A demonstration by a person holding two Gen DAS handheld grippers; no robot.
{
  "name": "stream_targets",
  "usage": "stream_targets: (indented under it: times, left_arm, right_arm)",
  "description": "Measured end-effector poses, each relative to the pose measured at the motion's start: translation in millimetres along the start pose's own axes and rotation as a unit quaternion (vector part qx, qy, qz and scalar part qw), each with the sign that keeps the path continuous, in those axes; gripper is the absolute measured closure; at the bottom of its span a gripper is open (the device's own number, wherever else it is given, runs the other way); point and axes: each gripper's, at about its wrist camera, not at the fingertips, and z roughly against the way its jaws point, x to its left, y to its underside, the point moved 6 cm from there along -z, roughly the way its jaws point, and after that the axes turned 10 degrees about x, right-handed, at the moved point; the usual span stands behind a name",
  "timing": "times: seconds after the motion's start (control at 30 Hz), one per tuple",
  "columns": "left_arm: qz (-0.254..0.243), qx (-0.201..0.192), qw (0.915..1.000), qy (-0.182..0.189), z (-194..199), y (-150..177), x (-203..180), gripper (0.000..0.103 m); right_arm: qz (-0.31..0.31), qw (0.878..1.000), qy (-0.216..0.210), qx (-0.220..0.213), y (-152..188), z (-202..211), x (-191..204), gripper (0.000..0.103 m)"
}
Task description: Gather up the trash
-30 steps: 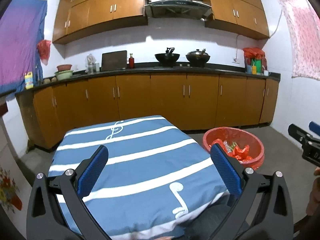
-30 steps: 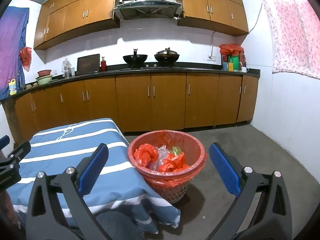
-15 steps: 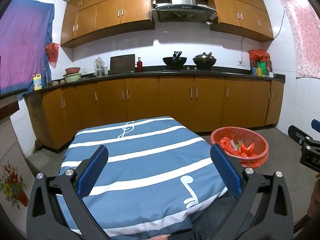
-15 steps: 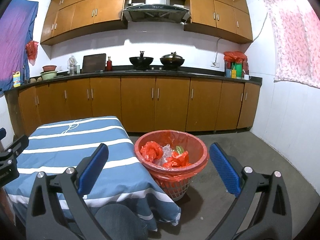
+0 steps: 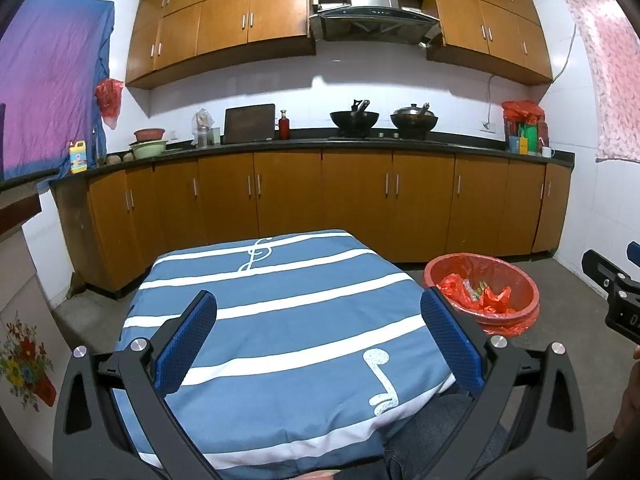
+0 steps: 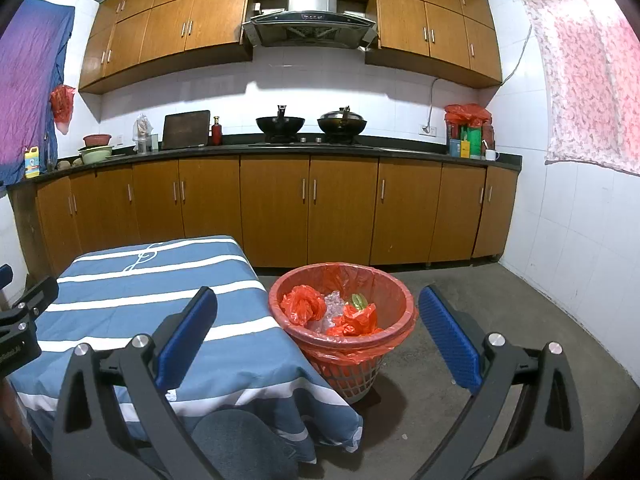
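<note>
Trash: crumpled red plastic bags (image 6: pixel 303 304), clear plastic wrap (image 6: pixel 333 305) and a green scrap (image 6: pixel 359 301) lie inside the waste basket (image 6: pixel 394 322), well below its rim.
Waste basket: red plastic, lined with a red bag whose edge folds over the rim; it stands on the concrete floor (image 6: pixel 480 320) just beside the right edge of the table (image 6: pixel 140 304), between the table and the base cabinets (image 6: pixel 308 208).
Table: draped in a blue cloth with white stripes and white music-note motifs (image 5: pixel 376 380); the cloth hangs over the near corner toward the basket.
Left gripper (image 5: pixel 318 338): released, its blue-padded fingers (image 5: pixel 188 340) spread wide and holding nothing, raised above the near part of the table, apart from the cloth.
Right gripper (image 6: pixel 318 334): released as well, fingers (image 6: pixel 448 338) spread and empty, held above the near side of the basket with the basket framed between them; no contact.
Each gripper in the other's view: the right one shows at the right edge of the left wrist view, beyond the basket; the left one shows at the left edge of the right wrist view, over the table's left side.
Counter behind the table: two black woks (image 6: pixel 280 123), a red bottle (image 6: pixel 216 131) and a dark cutting board (image 6: pixel 186 130) leaning on the wall.
</note>
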Motion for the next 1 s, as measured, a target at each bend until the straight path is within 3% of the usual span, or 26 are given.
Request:
stream_targets:
  times: [1.0]
  left_arm:
    - [-0.001, -0.001, 1.0000, 0.005, 4.2, -1.7, -2.2, 0.002]
  right_arm:
    - [-0.003, 1.000, 0.001, 0.001, 1.2, 1.2, -0.1, 0.004]
